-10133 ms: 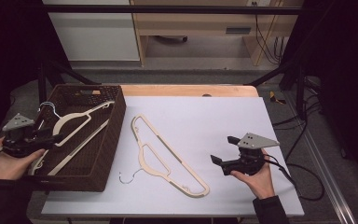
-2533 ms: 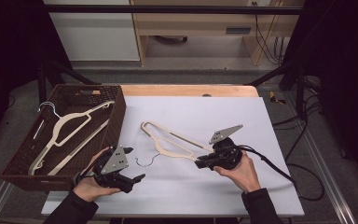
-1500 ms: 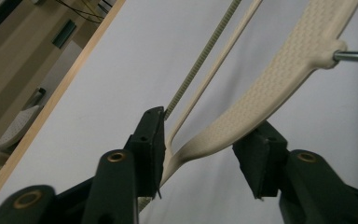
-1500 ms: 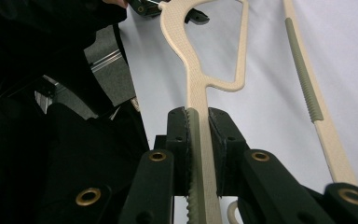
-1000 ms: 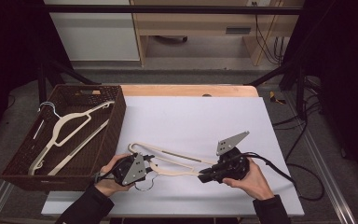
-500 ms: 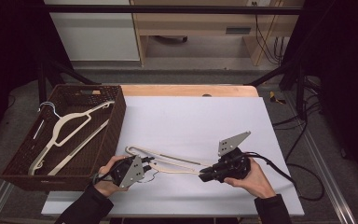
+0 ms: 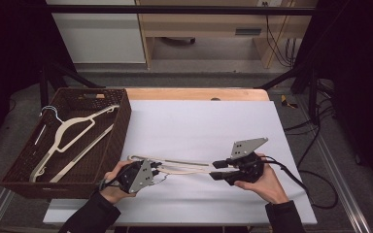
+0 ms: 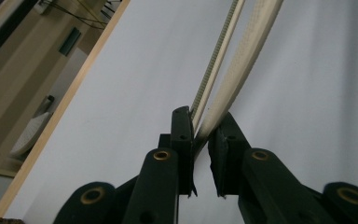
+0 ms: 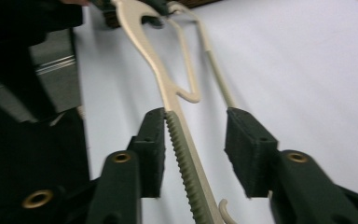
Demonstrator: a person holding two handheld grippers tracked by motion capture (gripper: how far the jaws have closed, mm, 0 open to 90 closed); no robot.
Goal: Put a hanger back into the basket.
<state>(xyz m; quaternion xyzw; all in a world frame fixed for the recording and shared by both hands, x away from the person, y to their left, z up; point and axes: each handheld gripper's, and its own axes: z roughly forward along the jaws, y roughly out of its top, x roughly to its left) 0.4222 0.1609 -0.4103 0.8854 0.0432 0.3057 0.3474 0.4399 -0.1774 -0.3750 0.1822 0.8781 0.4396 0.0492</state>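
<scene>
Hanger (image 7: 184, 167): cream plastic, ribbed non-slip shoulder, lying across the near part of the white bench (image 7: 199, 121), between the two hands, to the right of the wicker basket (image 7: 119, 131).

Companion item: second hanger (image 7: 70, 141) of the same kind, resting inside the basket.

Left hand-held gripper (image 7: 154, 167): clamped on the hanger's left end. The left gripper view shows both pads pressed against the shoulder bar (image 8: 235, 88), with the thin ribbed rail (image 8: 214, 70) running beside it. Its jaws have just been closing, and the hanger is now pinched between them.

Right hand-held gripper (image 7: 217, 170): jaws apart. They have just been opening; in the right gripper view the ribbed arm (image 9: 182, 149) lies against the left pad while the other pad stands clear of it, so the hold on this side is released.

Change noted: half a second ago the hanger lay in nearly the same place; the grip has passed from the right side to the left.

Assessment: the left hand likely carries the hanger to the basket alone.
</scene>
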